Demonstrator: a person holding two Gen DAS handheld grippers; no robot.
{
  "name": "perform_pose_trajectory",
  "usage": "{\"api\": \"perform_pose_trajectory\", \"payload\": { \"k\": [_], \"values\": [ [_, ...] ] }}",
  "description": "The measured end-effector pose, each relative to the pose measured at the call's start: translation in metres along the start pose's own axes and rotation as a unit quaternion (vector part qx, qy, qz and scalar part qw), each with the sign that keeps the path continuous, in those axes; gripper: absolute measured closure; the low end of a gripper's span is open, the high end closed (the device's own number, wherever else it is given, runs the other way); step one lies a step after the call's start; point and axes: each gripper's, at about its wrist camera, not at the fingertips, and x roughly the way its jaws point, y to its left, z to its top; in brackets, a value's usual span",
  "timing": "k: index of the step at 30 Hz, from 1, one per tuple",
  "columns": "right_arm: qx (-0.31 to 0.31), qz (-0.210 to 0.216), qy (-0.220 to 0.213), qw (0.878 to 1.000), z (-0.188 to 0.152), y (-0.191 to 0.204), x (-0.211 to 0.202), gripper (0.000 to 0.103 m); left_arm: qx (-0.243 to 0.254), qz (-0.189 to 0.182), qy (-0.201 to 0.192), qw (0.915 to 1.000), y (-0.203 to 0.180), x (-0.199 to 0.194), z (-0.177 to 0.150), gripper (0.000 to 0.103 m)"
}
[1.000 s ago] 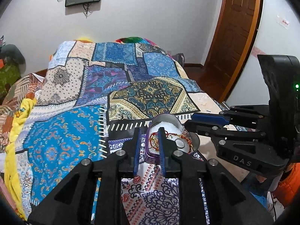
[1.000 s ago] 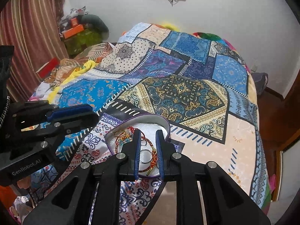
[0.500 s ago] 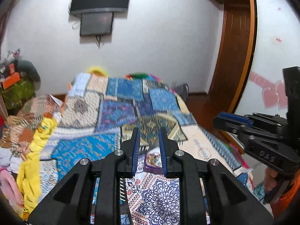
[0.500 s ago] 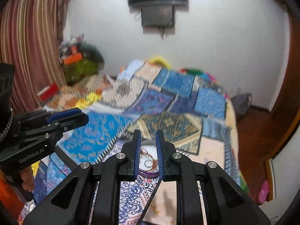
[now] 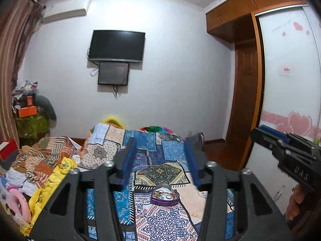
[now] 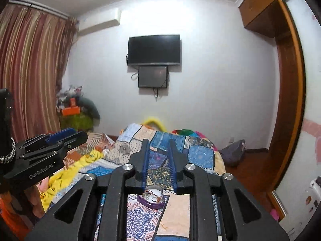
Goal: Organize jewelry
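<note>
A purple heart-shaped jewelry box (image 5: 165, 197) lies open on the patterned bedspread (image 5: 160, 219), with bangles and rings inside. It also shows in the right wrist view (image 6: 152, 197). My left gripper (image 5: 159, 146) is open and empty, held well above and back from the box. My right gripper (image 6: 158, 147) is open a little and empty, also raised behind the box. The right gripper shows at the right edge of the left wrist view (image 5: 268, 134); the left gripper shows at the left of the right wrist view (image 6: 66, 135).
A heap of clothes (image 5: 40, 172) lies on the bed's left side. A TV (image 5: 117, 46) hangs on the far wall. A wooden door and wardrobe (image 5: 248, 100) stand at the right. Striped curtains (image 6: 30, 76) hang at the left.
Both grippers have pulled up and back from the jewelry box, which now looks small and far below. The left jaws have opened wide; the right jaws have opened slightly.
</note>
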Motion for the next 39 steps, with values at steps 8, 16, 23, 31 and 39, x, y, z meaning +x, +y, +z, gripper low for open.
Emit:
{"api": "perform_pose_trajectory", "payload": {
  "k": [8, 16, 23, 31, 39],
  "values": [
    [0.007, -0.043, -0.039, 0.998, -0.004, 0.005, -0.007, 0.016, 0.006, 0.052, -0.028, 0.9982, 0.000, -0.022, -0.006, 0.001],
    [0.010, -0.066, -0.042, 0.997, -0.008, 0.006, -0.018, 0.001, 0.011, 0.052, -0.024, 0.9983, -0.004, -0.025, -0.011, 0.001],
    [0.009, -0.060, -0.036, 0.998, -0.013, 0.007, -0.024, 0.001, 0.017, 0.055, -0.021, 0.9981, -0.007, -0.025, -0.014, 0.001],
    [0.011, -0.057, -0.030, 0.998, -0.013, 0.006, -0.028, 0.001, 0.016, 0.053, -0.016, 0.9984, -0.006, -0.023, -0.017, 0.001],
    [0.012, -0.057, -0.023, 0.998, -0.013, 0.005, -0.028, 0.001, 0.014, 0.047, -0.007, 0.9987, -0.004, -0.018, -0.020, 0.001]
  ]
}}
